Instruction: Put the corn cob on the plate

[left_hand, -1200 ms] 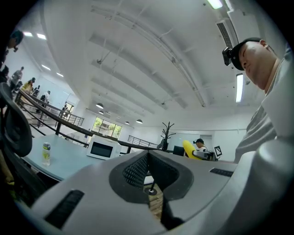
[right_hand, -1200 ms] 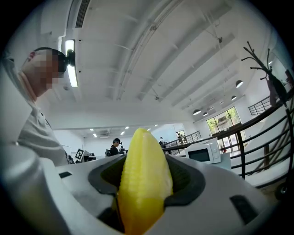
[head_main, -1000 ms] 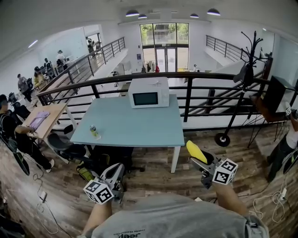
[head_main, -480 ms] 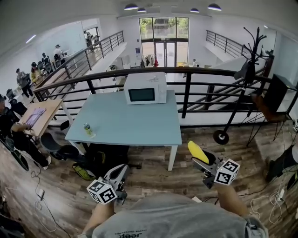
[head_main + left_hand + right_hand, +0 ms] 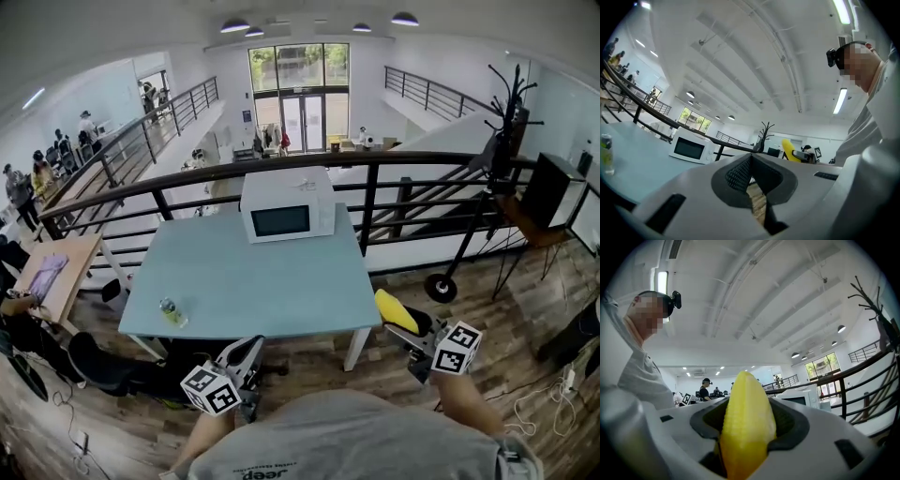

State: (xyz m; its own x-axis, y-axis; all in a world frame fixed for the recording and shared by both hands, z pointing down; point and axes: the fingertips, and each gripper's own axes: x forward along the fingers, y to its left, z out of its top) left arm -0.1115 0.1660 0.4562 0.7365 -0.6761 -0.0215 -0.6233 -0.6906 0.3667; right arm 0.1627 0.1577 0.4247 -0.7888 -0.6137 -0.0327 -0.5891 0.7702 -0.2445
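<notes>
A yellow corn cob (image 5: 396,311) sticks out forward from my right gripper (image 5: 409,328), whose jaws are shut on its lower half. In the right gripper view the corn cob (image 5: 746,423) fills the gap between the dark pads (image 5: 787,420). My left gripper (image 5: 246,351) is held level at the lower left, near the front edge of the light blue table (image 5: 281,291). Its pads (image 5: 738,174) meet at the tip with nothing between them. The left gripper view also catches the corn cob (image 5: 789,149) off to the right. No plate shows in any view.
A white microwave (image 5: 286,204) stands at the table's far side and a small bottle (image 5: 169,311) at its near left corner. A black railing (image 5: 375,161) runs behind the table. A coat stand (image 5: 502,112) rises at the right. People sit at desks at the far left.
Both grippers have moved forward towards the table's near edge, and the table now looks closer and larger. The corn cob stays in the right gripper; the left stays shut.
</notes>
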